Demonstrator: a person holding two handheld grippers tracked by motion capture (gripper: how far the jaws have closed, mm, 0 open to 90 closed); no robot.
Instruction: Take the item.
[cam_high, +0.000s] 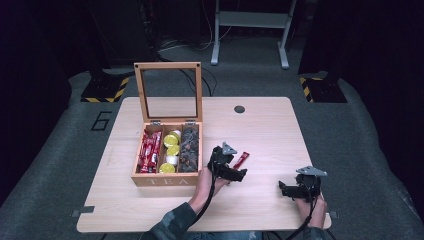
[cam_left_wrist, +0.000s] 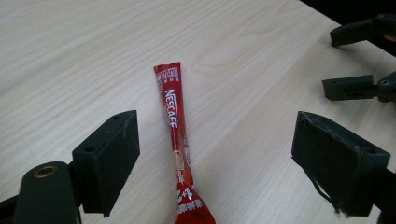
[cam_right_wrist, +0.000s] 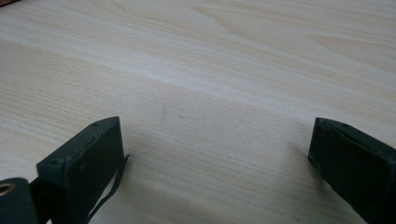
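Both grippers hover right of the wooden tea box (cam_high: 167, 150) in the high view: left gripper (cam_high: 235, 172) just beside it, above the red coffee stick (cam_high: 241, 160) on the table (cam_high: 260, 130); right gripper (cam_high: 286, 190) farther right.

Left gripper view: jaws wide, stick lying free between them.

Right gripper view: jaws wide over bare wood.

Red sachet (cam_left_wrist: 177, 140) with white lettering — pale wood-grain table (cam_left_wrist: 70, 56).

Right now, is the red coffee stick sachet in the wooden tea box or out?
Out. The red coffee stick sachet lies flat on the light wooden table, right of the wooden tea box.
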